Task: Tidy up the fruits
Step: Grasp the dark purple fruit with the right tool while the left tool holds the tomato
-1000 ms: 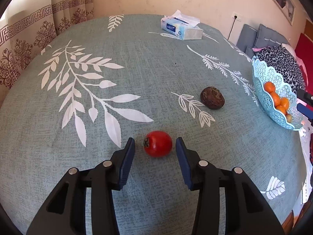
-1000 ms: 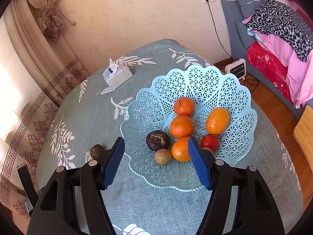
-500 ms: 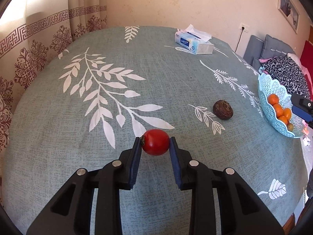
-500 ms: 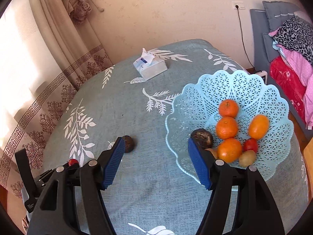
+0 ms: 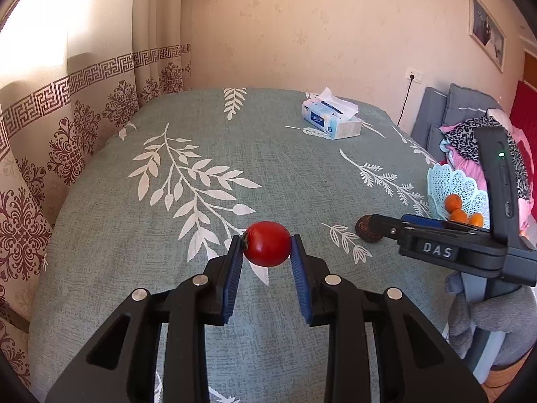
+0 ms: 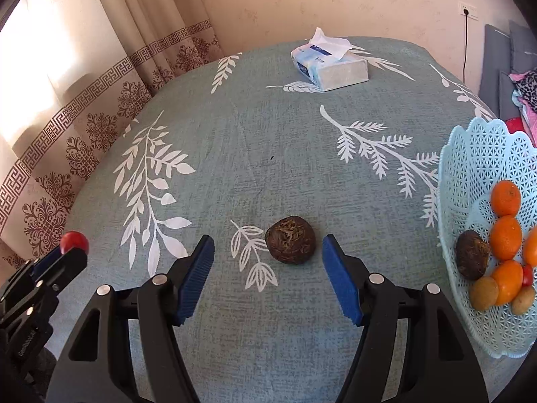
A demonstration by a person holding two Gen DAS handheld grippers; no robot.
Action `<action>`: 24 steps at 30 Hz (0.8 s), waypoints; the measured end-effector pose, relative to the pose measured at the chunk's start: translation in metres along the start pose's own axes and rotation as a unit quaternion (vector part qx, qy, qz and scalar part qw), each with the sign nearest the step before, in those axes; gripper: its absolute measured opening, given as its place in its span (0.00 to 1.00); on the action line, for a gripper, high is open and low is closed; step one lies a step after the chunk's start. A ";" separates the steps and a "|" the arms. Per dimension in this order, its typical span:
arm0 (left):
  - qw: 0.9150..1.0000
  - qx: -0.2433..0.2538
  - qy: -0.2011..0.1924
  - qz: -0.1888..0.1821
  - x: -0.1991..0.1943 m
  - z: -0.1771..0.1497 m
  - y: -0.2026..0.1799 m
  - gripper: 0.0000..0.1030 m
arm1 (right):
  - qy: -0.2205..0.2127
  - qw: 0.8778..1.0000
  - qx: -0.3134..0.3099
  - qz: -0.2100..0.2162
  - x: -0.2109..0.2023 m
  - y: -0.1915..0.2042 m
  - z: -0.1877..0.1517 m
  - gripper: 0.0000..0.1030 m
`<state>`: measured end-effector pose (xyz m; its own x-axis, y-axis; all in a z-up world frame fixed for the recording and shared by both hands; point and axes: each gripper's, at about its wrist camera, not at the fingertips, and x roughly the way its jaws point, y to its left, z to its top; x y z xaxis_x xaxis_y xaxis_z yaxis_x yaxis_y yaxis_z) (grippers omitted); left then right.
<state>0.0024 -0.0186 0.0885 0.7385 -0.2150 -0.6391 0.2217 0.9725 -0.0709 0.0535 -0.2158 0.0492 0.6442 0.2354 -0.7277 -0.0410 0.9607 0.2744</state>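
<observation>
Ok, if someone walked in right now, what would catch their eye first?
Probably the red tomato pinched in the left gripper, held above the leaf-print tablecloth. Next, the dark wrinkled fruit lying between the right gripper's open fingers, and the light-blue lattice basket of oranges at the table's right edge.

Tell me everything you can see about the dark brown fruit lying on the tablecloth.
The dark brown fruit is roundish, wrinkled and rough-skinned, with a fibrous, paler brown patch on top. It rests alone on the green leaf-print tablecloth, beside a white leaf motif. The open right gripper brackets it without touching. A similar fruit lies in the blue basket.
</observation>
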 end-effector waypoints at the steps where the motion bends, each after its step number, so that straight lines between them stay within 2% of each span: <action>1: 1.000 -0.001 0.000 0.000 0.000 0.001 0.001 0.29 | 0.002 1.000 -0.003 -0.006 0.005 0.001 0.001 0.66; 4: 1.000 -0.004 0.000 -0.001 -0.001 0.001 0.002 0.29 | 0.010 0.999 -0.007 -0.029 0.021 -0.001 0.003 0.60; 11: 1.000 -0.003 0.000 -0.006 -0.002 0.001 -0.001 0.29 | 0.028 0.998 -0.023 -0.054 0.045 -0.004 -0.001 0.53; 15: 1.000 -0.003 0.000 -0.006 -0.001 0.001 -0.001 0.29 | 0.025 0.996 -0.041 -0.070 0.045 0.001 -0.003 0.41; 24: 1.000 0.001 0.002 -0.009 0.000 -0.001 -0.004 0.29 | 0.018 0.997 -0.042 -0.056 0.030 0.005 -0.009 0.41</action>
<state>0.0012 -0.0225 0.0882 0.7323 -0.2311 -0.6406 0.2354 0.9686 -0.0804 0.0653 -0.2023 0.0229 0.6200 0.1306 -0.7736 -0.0364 0.9898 0.1379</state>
